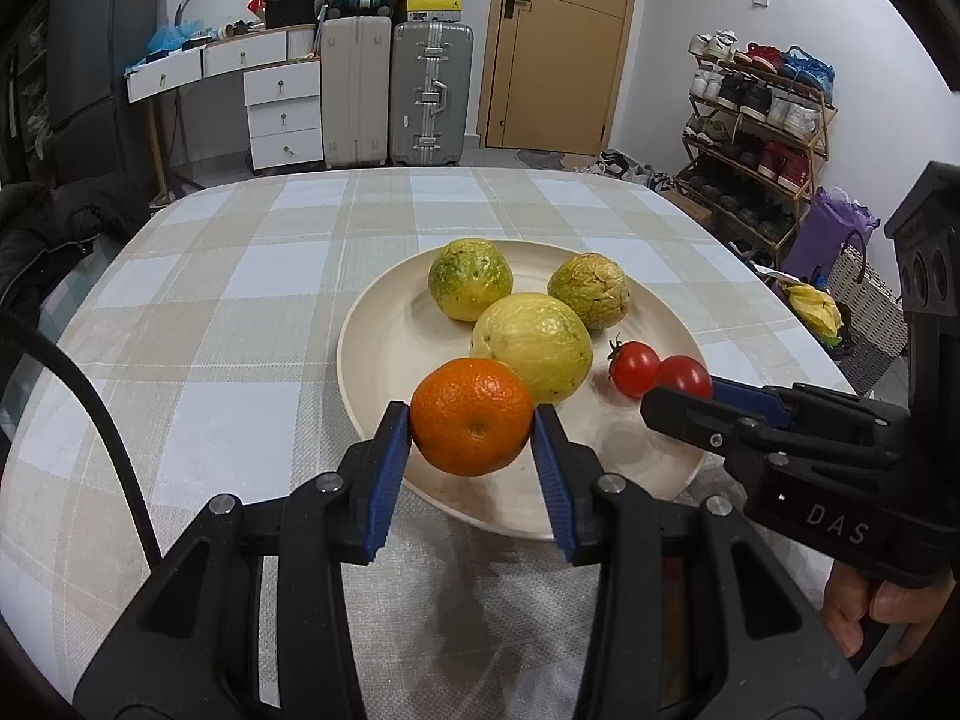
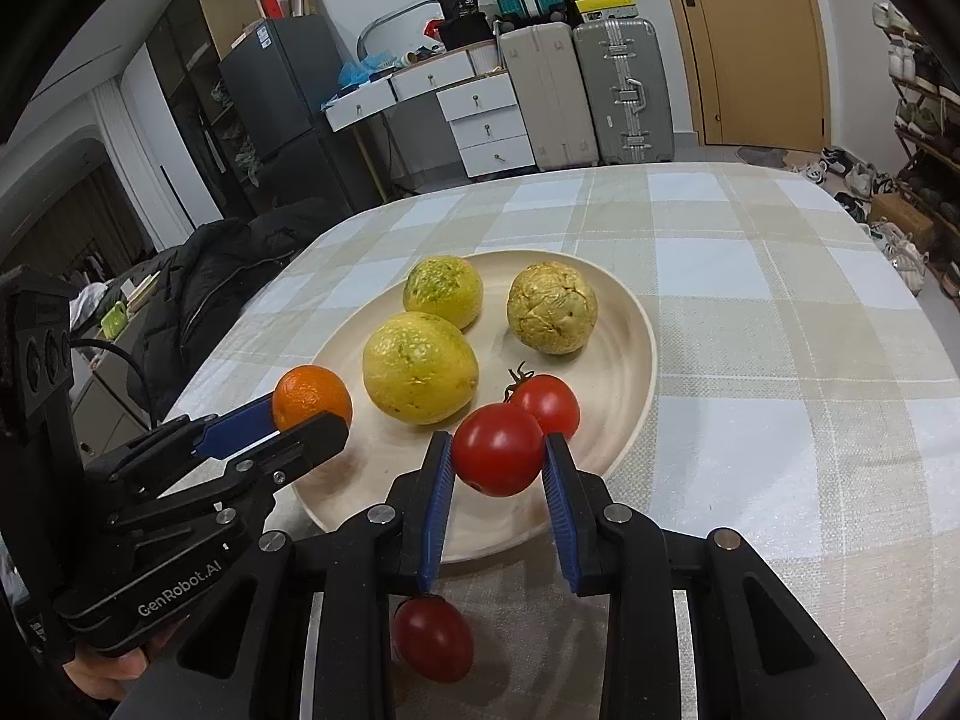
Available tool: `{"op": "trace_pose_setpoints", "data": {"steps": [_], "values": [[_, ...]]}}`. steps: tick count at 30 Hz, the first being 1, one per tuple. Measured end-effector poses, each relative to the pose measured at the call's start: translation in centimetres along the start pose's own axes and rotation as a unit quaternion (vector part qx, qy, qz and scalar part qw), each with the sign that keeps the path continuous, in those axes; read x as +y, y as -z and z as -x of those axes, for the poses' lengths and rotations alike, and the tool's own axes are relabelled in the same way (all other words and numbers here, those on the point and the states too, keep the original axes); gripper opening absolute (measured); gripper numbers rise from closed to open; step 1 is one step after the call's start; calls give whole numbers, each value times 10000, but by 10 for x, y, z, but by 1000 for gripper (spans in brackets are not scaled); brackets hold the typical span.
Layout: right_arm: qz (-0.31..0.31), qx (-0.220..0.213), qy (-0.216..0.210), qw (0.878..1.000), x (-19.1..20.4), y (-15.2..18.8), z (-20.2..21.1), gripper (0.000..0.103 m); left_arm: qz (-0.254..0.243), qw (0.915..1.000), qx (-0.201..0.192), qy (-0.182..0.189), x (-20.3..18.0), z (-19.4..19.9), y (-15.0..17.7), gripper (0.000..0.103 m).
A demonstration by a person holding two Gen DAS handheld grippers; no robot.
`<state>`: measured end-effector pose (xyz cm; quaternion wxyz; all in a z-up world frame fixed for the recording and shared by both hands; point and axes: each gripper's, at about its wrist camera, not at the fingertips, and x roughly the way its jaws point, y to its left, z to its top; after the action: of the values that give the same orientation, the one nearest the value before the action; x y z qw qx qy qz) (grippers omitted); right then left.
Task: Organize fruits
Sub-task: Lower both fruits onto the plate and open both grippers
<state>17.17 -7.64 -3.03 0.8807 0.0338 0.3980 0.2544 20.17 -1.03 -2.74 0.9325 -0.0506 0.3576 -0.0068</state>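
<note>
A cream plate (image 1: pixel 384 324) (image 2: pixel 636 324) on the checked tablecloth holds three yellow-green fruits (image 1: pixel 531 348) (image 2: pixel 420 375) and a small red tomato with a stem (image 1: pixel 634 367) (image 2: pixel 549 402). My left gripper (image 1: pixel 472 420) (image 2: pixel 294 420) is shut on an orange tangerine (image 1: pixel 472 414) (image 2: pixel 312 396) over the plate's near left rim. My right gripper (image 2: pixel 498 459) (image 1: pixel 684 396) is shut on a red tomato (image 2: pixel 498 449) (image 1: pixel 685 375) over the plate's near edge. Another red tomato (image 2: pixel 433 639) lies on the cloth below my right gripper.
The table (image 1: pixel 240 276) has a rounded far edge. A dark jacket (image 2: pixel 210 282) lies on a chair at the left. Suitcases (image 1: pixel 432 90), white drawers (image 1: pixel 282 114) and a shoe rack (image 1: pixel 762 114) stand beyond the table.
</note>
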Motion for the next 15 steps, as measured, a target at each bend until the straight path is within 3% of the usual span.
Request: {"op": "trace_pose_setpoints", "data": {"steps": [8, 11, 15], "values": [[97, 69, 1, 9999, 3, 0, -1, 32, -9, 10000, -29, 6, 0, 1, 1, 39], [142, -67, 89, 9998, 4, 0, 4, 48, -23, 10000, 19, 11, 0, 1, 2, 39], [117, -132, 286, 9994, 2, -2, 11, 54, -34, 9999, 75, -68, 2, 2, 3, 40]]}}
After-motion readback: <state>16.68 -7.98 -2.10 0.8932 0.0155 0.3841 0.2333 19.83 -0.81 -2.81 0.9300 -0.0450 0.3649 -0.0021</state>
